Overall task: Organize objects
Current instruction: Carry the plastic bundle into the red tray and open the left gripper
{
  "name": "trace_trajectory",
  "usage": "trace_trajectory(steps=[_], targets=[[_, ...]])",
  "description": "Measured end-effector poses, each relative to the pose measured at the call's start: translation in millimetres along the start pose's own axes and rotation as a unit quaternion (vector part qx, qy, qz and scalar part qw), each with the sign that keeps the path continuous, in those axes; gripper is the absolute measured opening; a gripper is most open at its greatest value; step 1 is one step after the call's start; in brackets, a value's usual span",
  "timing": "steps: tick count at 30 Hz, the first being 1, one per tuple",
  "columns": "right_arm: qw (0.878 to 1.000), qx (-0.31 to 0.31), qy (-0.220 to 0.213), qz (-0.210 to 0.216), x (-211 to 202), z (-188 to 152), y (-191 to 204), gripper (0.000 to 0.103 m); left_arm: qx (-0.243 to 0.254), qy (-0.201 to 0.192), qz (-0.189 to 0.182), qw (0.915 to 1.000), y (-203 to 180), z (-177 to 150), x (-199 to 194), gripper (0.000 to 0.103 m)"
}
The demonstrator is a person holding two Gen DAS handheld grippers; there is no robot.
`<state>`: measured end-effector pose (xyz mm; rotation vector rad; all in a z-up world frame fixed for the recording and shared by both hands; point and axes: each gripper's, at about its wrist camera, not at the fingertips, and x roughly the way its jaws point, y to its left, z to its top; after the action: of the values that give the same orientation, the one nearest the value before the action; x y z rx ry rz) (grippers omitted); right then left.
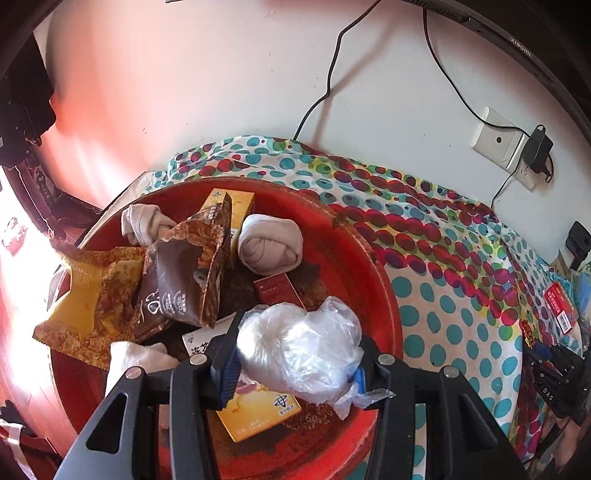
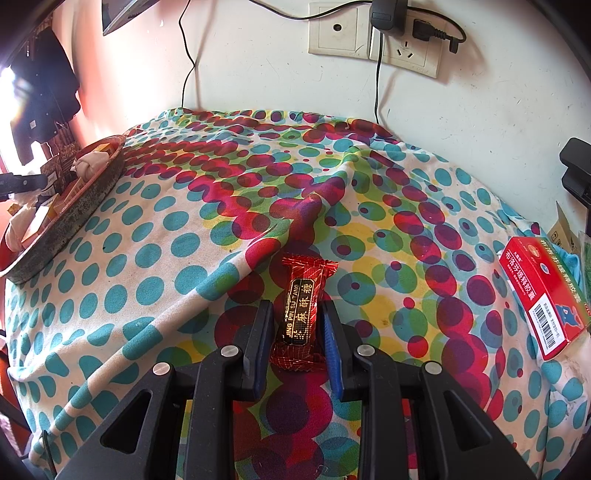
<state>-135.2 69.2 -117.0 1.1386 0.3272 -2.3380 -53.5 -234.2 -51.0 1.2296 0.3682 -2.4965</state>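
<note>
In the left wrist view my left gripper is shut on a crumpled clear plastic bag and holds it over the red round basin. The basin holds snack packets, rolled socks, yellow boxes and a small dark red box. In the right wrist view my right gripper stands around a red wrapped candy lying on the dotted cloth; the fingers sit close on both sides, with a thin gap on the left.
A red medicine box lies on the cloth at the right. The basin's rim shows at the far left in the right wrist view. A wall socket with a charger and cables hangs behind the table.
</note>
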Motion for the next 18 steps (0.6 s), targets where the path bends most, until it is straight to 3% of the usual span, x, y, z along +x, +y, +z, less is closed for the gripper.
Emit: trace_trajectory(steps=[18], targets=[[1.0,0.001,0.0,-0.001,0.1,-0.2,0.0,0.026,0.022,0.027,0.023,0.9991,-8.2,10.0,35.9,0.051]])
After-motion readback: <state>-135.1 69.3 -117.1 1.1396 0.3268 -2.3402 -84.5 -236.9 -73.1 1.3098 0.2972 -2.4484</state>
